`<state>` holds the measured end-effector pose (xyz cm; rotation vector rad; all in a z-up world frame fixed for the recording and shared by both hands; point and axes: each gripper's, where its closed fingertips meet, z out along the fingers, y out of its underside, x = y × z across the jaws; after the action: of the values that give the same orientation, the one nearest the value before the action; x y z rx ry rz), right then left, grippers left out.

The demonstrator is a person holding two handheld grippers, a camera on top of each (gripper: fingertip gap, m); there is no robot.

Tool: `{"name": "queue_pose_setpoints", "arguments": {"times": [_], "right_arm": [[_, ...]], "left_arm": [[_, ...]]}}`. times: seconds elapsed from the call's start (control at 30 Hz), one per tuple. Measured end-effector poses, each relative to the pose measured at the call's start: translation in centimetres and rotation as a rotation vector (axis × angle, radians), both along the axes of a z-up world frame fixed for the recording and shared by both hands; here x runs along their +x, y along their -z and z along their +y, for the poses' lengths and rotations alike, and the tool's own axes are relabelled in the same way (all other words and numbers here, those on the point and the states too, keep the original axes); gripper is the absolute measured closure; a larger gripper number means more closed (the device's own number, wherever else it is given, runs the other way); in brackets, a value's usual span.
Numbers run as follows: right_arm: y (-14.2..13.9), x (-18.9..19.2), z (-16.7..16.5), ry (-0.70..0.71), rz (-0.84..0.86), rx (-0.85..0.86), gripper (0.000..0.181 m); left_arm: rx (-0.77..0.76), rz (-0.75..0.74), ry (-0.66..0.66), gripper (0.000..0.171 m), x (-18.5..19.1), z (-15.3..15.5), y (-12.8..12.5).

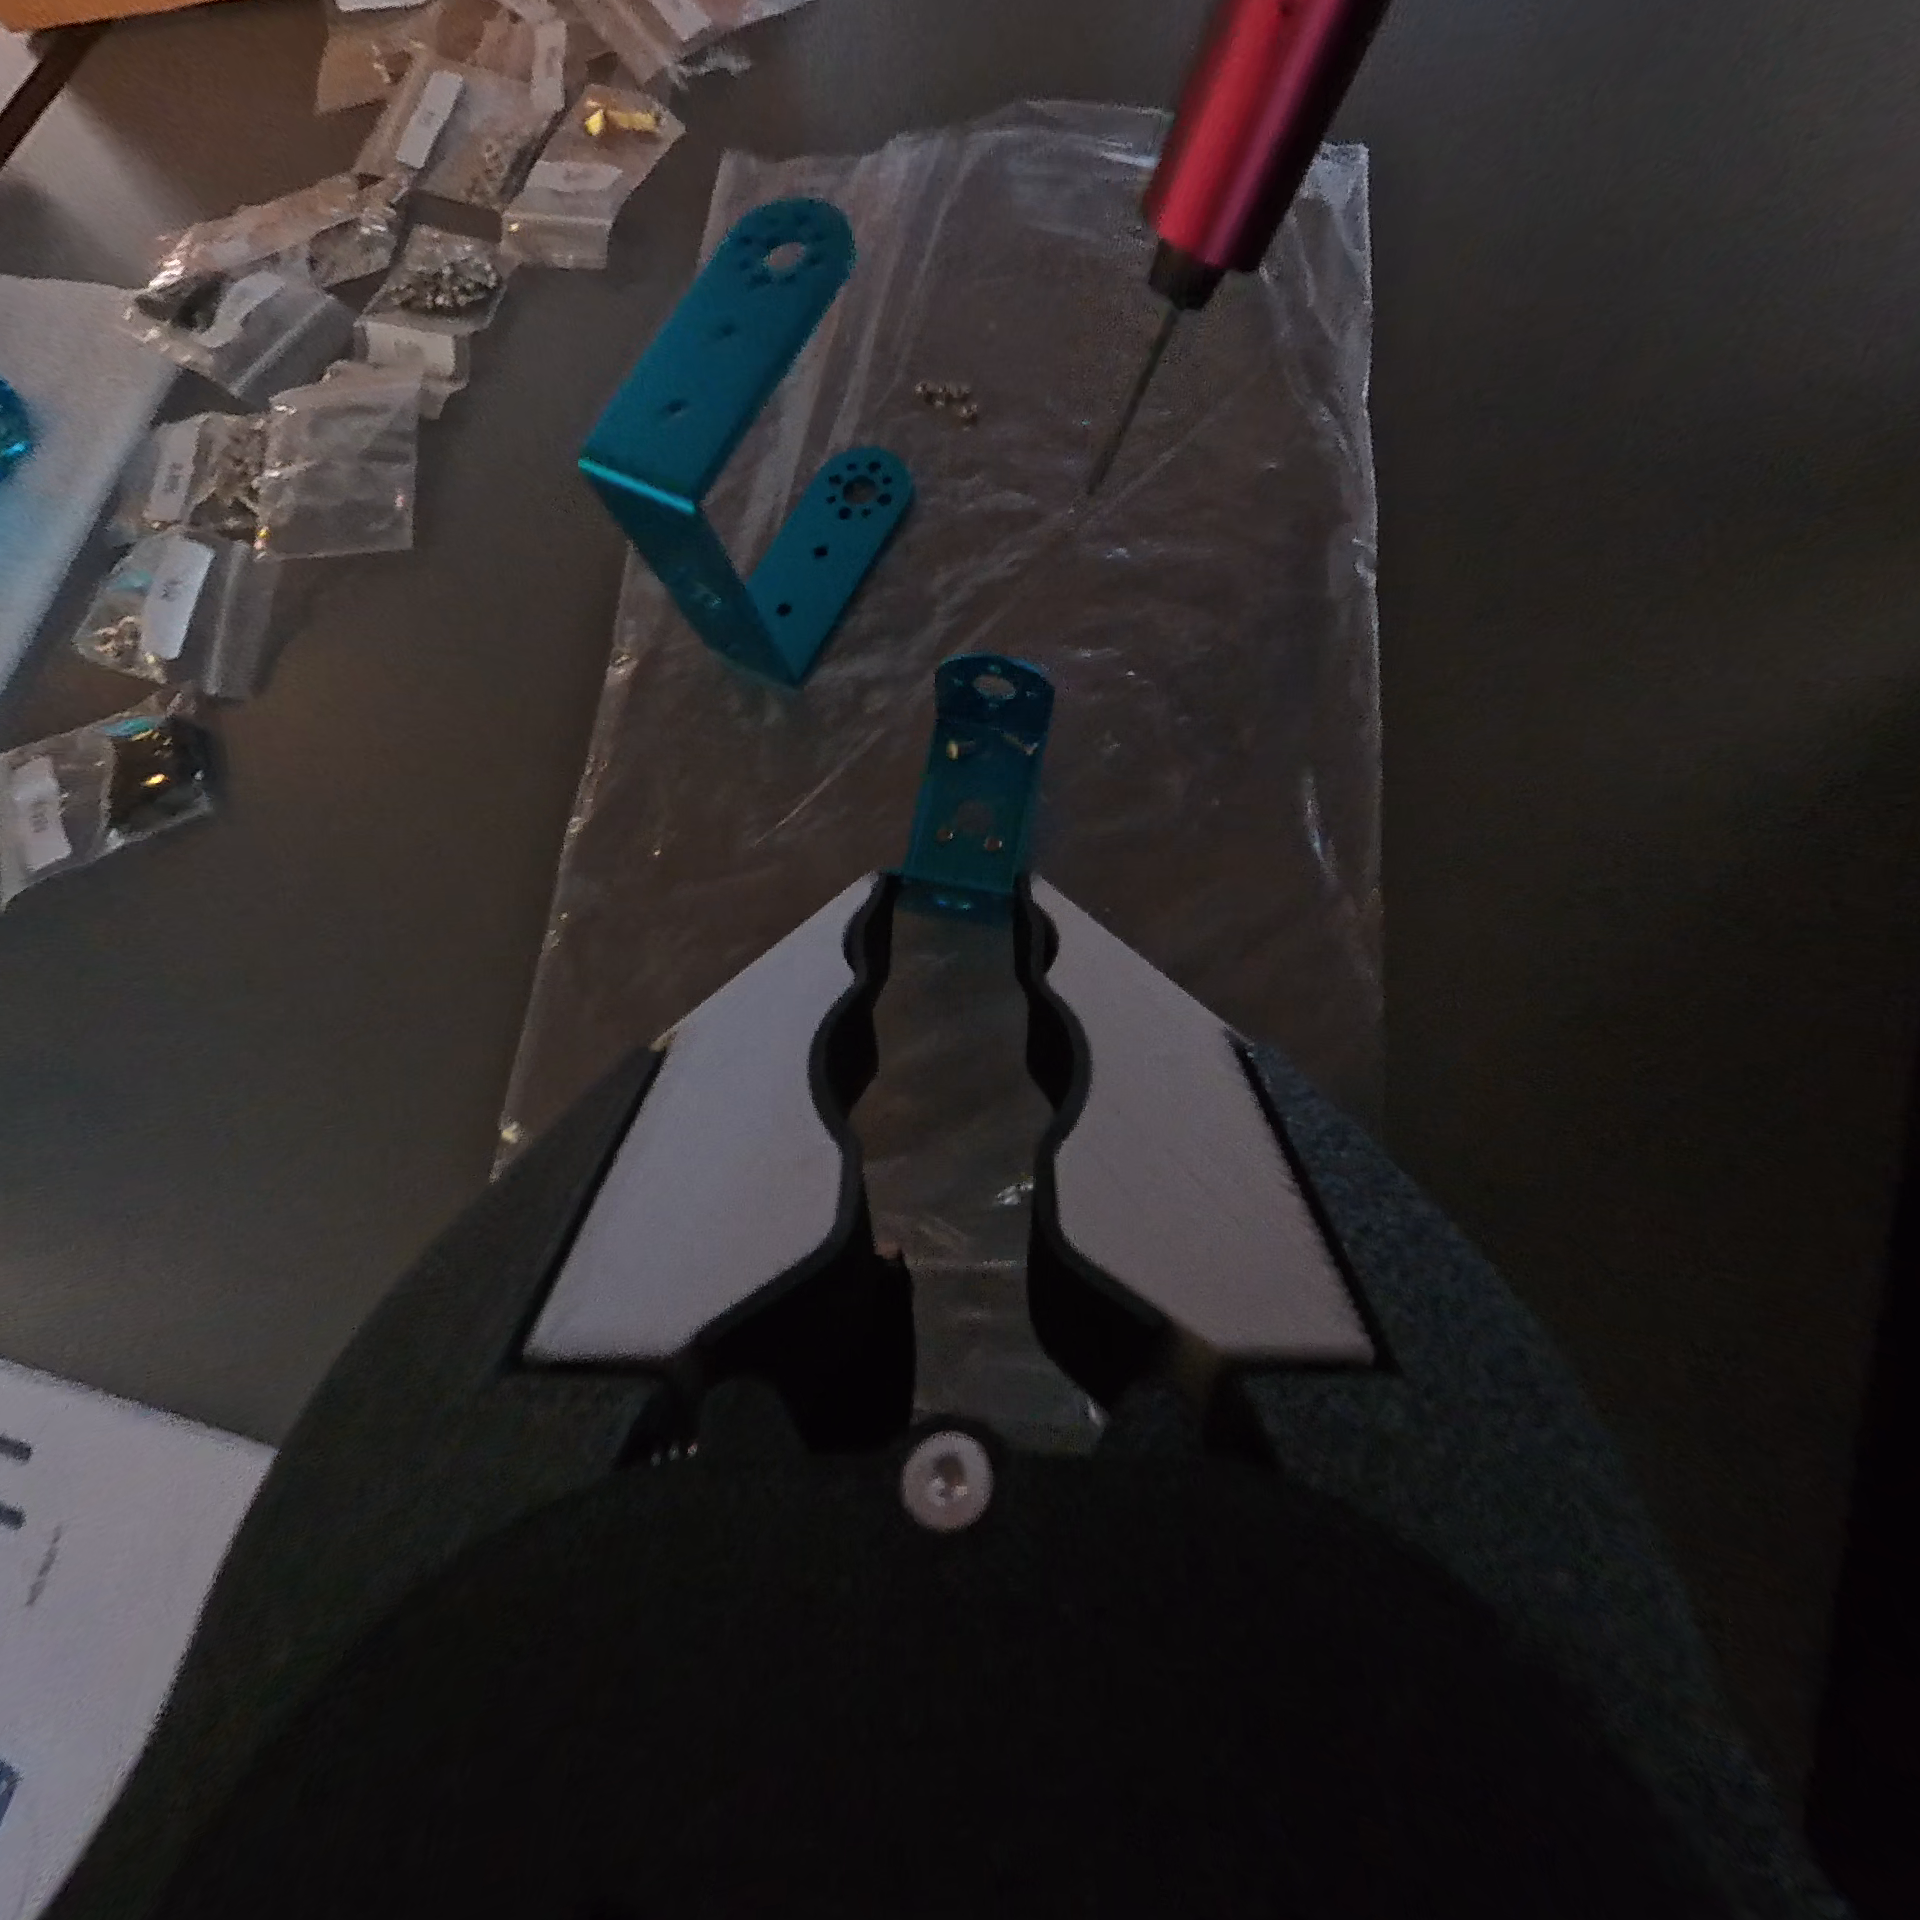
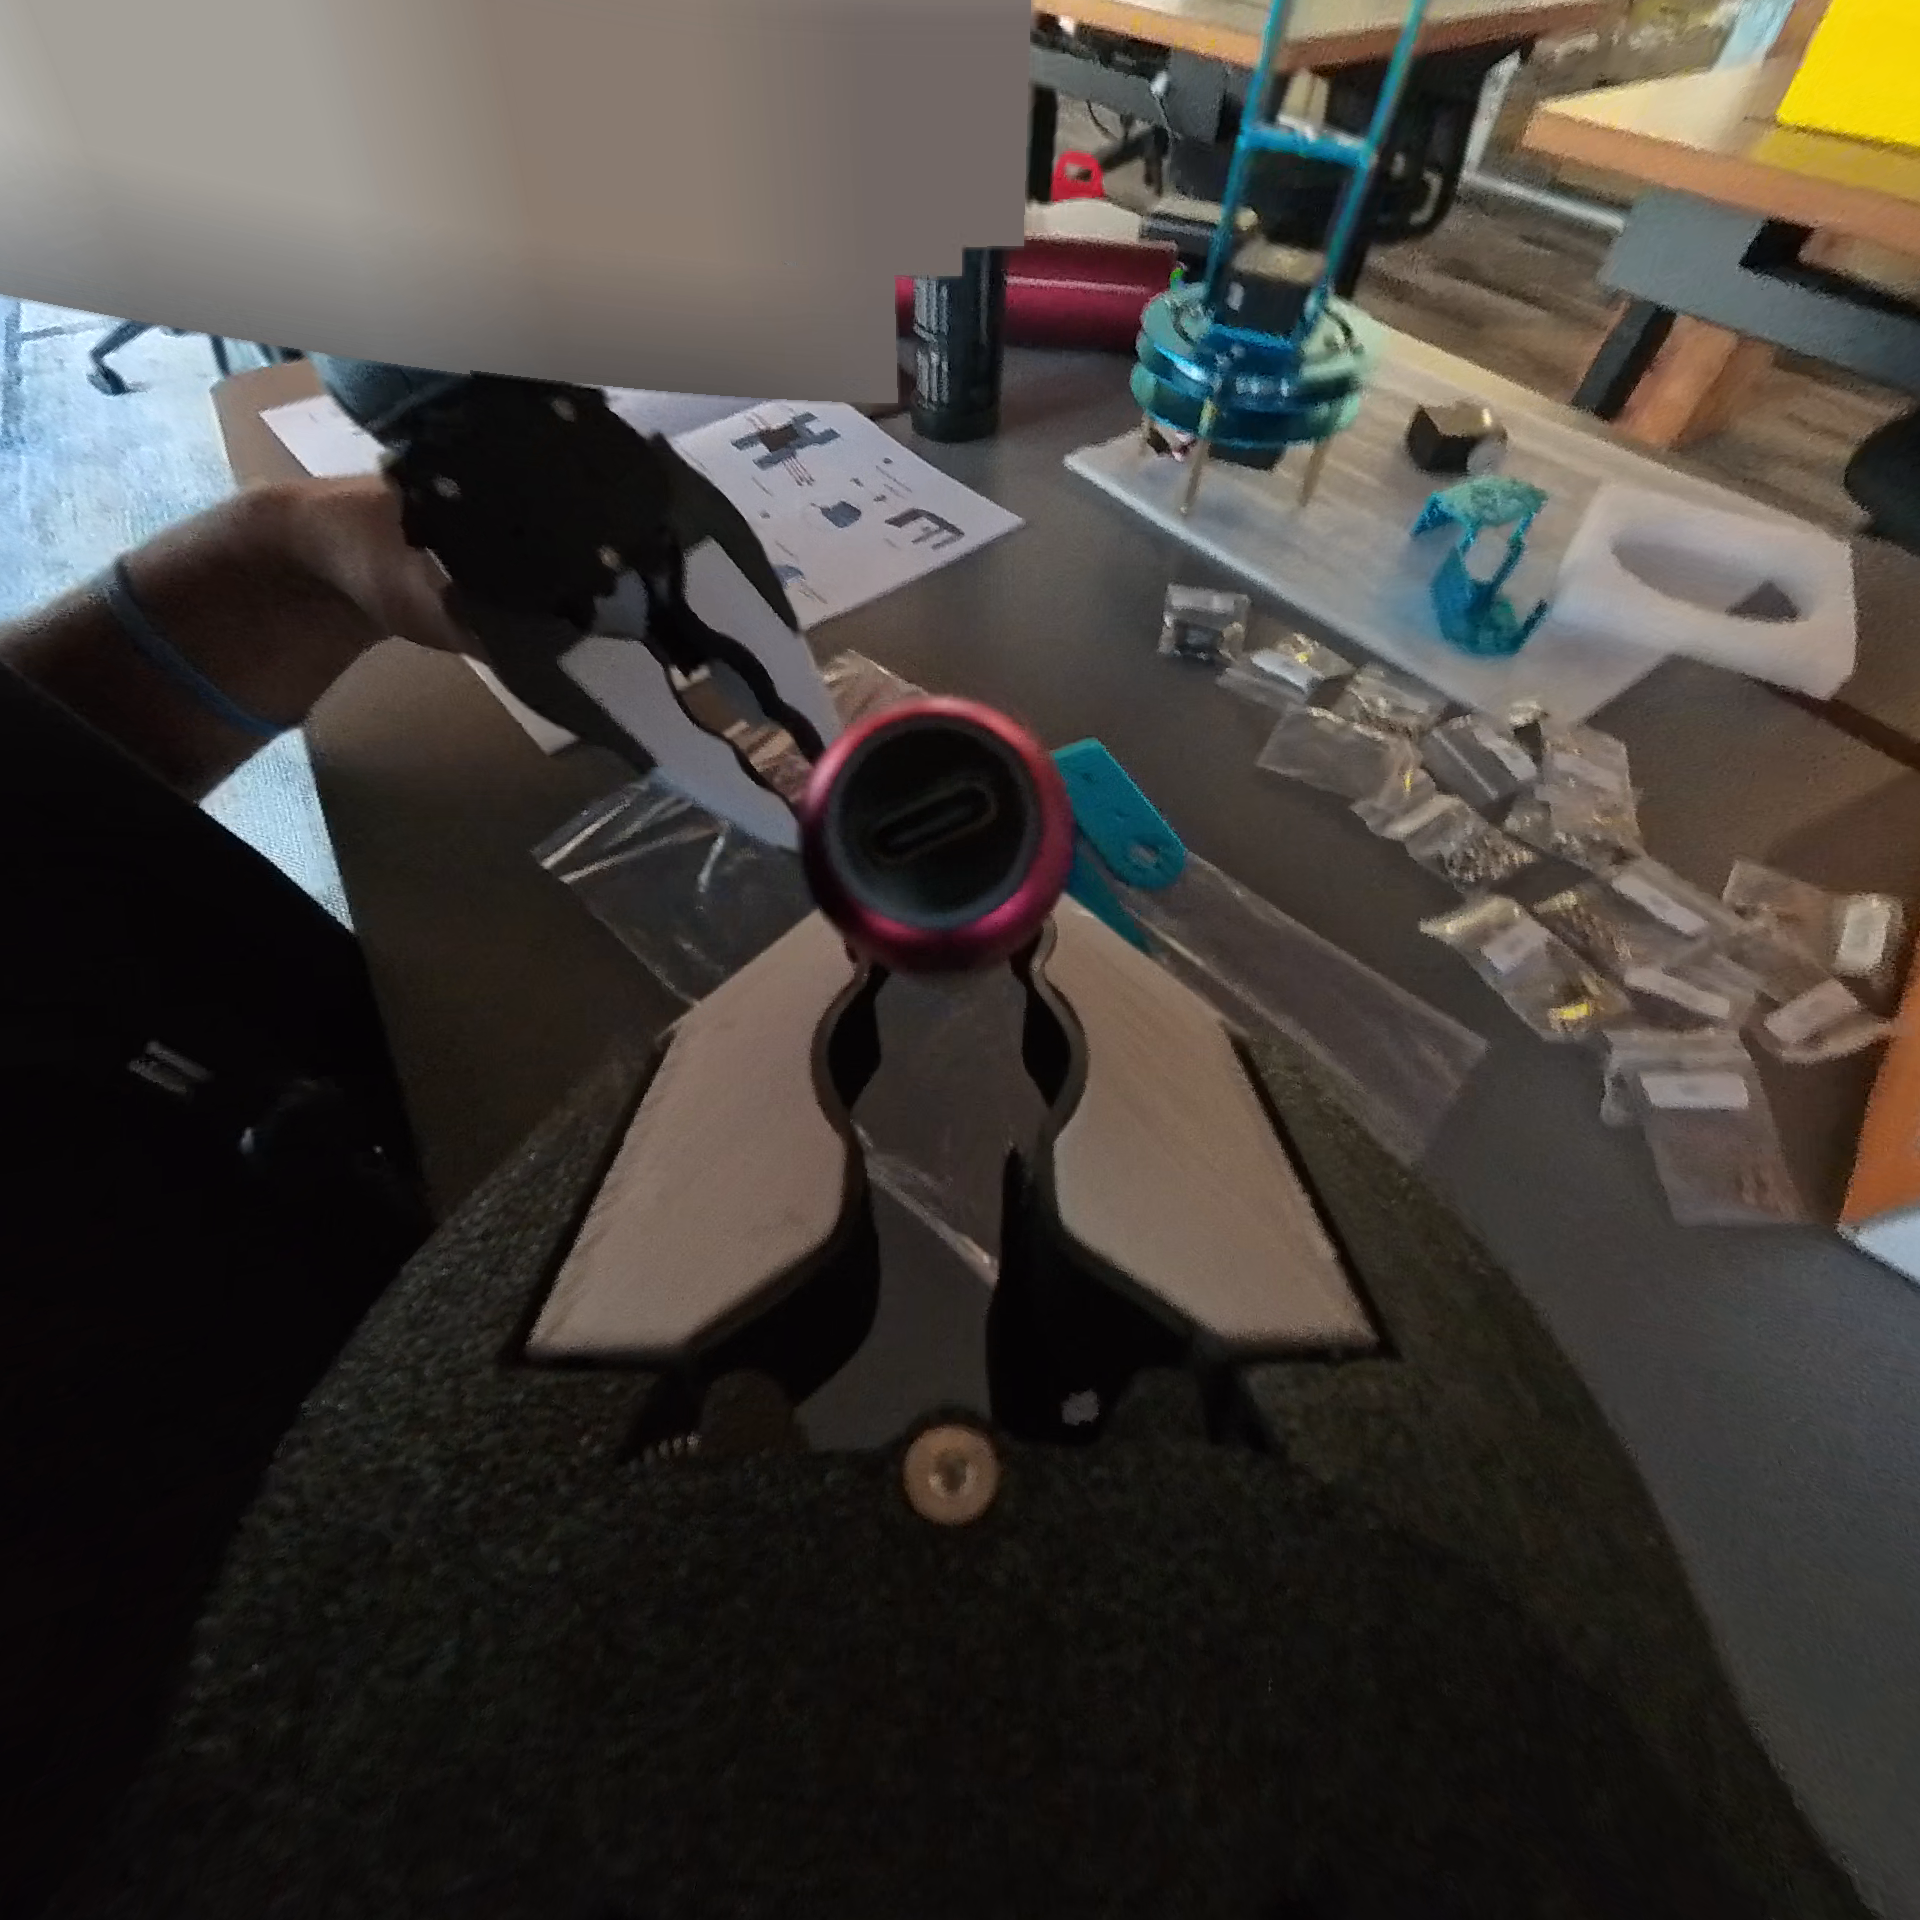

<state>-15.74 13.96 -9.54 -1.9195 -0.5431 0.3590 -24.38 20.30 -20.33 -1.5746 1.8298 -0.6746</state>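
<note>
Teal bracket [image 1: 727,436], red screwdriver [image 1: 1247,114], clear plastic sheet [image 1: 1195,644], dark table [image 1: 1610,623].

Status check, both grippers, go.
Left gripper shut on small blue bracket. Right gripper shut on red electric screwdriver. U-shaped blue bracket lies on plastic sheet beyond.

Dark grey table [image 2: 1558,1299] is filling most of the frame. Wood-topped benches [image 2: 1662,156] are running along upper right, wood-plank floor [image 2: 1507,249] showing beneath them. Pale carpet [image 2: 104,468] is showing at far left. Soft light is coming in, left wrist view dimmer.
</note>
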Motion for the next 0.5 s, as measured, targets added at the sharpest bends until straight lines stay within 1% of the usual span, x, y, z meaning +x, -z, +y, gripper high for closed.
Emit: {"name": "queue_pose_setpoints", "arguments": {"times": [0.13, 0.23, 0.3, 0.4, 0.5], "right_arm": [[2.7, 2.7, -0.4, 0.065, 0.018, -0.087, 0.159], [2.3, 3.2, -0.6, 0.083, 0.02, -0.063, 0.16], [1.0, 2.3, -0.7, 0.046, 0.048, -0.014, 0.16], [-1.2, -1.0, -1.1, -0.076, 0.096, 0.076, 0.16], [-2.3, -3.8, -0.6, -0.124, 0.126, 0.143, 0.16]], "left_arm": [[-0.004, -0.007, -0.018, 0.15, -0.6, 0.6, -0.2], [-0.008, -0.013, -0.014, 0.15, -0.6, 0.4, -0.4], [0.001, -0.012, -0.012, 0.149, -0.5, 0.3, -0.5], [0.006, -0.013, -0.002, 0.15, -0.3, 0.0, -0.8], [0.007, -0.006, 0.004, 0.15, -0.2, -0.2, -0.7]]}}
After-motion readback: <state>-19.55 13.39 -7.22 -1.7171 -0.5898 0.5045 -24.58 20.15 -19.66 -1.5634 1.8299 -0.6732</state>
